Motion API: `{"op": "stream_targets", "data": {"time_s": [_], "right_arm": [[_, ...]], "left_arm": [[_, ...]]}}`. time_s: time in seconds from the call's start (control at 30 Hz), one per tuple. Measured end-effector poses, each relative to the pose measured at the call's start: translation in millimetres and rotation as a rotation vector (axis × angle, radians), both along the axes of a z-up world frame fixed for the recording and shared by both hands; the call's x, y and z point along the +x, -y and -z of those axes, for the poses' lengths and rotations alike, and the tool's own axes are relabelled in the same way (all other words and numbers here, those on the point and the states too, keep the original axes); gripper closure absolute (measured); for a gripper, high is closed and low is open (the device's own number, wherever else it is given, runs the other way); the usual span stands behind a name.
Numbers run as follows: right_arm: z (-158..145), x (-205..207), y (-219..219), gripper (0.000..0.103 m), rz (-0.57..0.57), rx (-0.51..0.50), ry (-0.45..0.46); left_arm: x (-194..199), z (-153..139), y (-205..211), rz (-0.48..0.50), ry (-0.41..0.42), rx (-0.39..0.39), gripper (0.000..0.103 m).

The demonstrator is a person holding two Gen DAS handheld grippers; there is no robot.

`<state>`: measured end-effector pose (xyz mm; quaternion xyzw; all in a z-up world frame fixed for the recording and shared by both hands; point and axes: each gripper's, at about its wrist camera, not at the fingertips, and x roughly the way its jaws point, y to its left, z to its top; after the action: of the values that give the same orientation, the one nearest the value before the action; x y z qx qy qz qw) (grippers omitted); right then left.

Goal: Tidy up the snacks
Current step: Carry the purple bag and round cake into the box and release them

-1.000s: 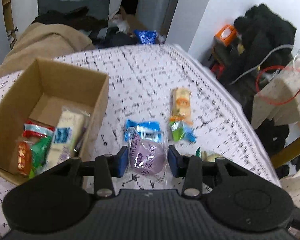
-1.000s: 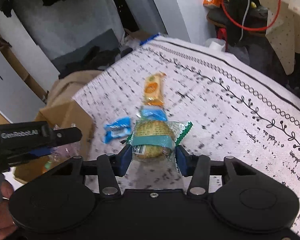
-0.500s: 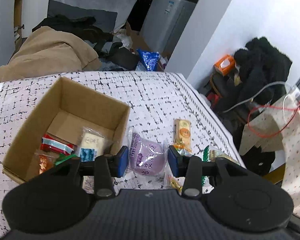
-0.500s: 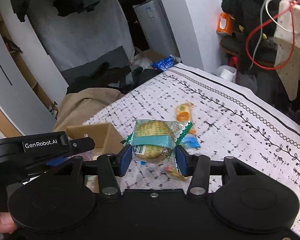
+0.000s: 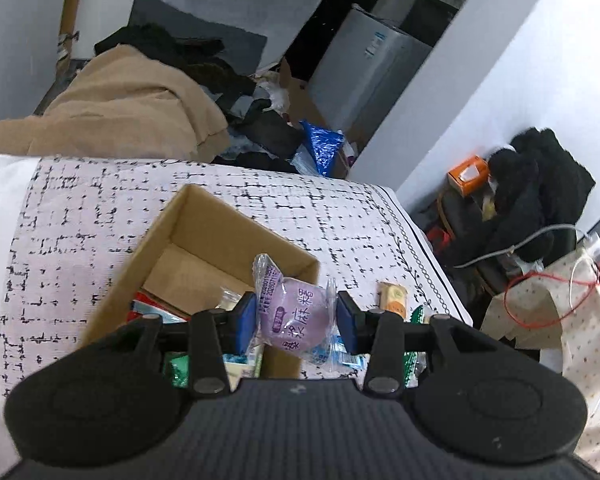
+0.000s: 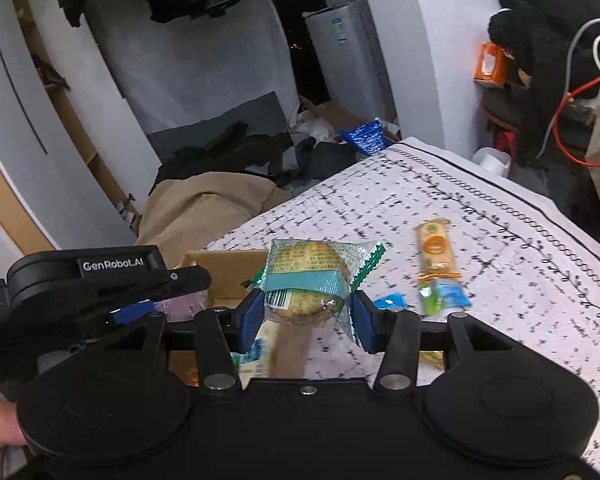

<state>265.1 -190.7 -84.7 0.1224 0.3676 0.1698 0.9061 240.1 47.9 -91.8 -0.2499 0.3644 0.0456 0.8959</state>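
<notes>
My left gripper is clamped on the purple snack packet, held over the near right corner of the cardboard box. My right gripper pinches a green-wrapped pastry just right of that box, above the patterned cloth.

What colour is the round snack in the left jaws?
Pale purple snack, in a clear wrapper; clearest from the left wrist.

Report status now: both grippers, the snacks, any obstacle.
Left gripper shut on purple snack. Right gripper shut on green-wrapped bun. Cardboard box open, nothing blocking.
</notes>
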Motion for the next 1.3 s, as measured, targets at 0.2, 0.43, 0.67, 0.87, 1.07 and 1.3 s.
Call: {"op": "stream_targets", "data": {"time_s": [0.2, 0.43, 0.67, 0.87, 1.07, 1.3], "right_arm": [[1, 1, -24, 0.057, -0.021, 0.009, -0.001], [7, 6, -44, 0.057, -0.046, 0.021, -0.015], [14, 17, -62, 0.057, -0.064, 0.039, -0.026], [20, 27, -78, 0.057, -0.092, 0.029, -0.031], [20, 37, -85, 0.056, -0.105, 0.035, -0.035], [14, 46, -89, 0.045, -0.181, 0.056, -0.028]], "left_arm": [[0, 1, -32, -0.048, 0.002, -0.046, 0.061], [1, 8, -61, -0.089, -0.012, -0.085, 0.061], [5, 12, -77, -0.128, -0.018, -0.103, 0.061], [7, 16, -80, -0.143, -0.025, -0.106, 0.059], [11, 17, -82, -0.160, -0.045, -0.102, 0.053], [7, 10, -80, -0.179, -0.019, -0.082, 0.045]]}}
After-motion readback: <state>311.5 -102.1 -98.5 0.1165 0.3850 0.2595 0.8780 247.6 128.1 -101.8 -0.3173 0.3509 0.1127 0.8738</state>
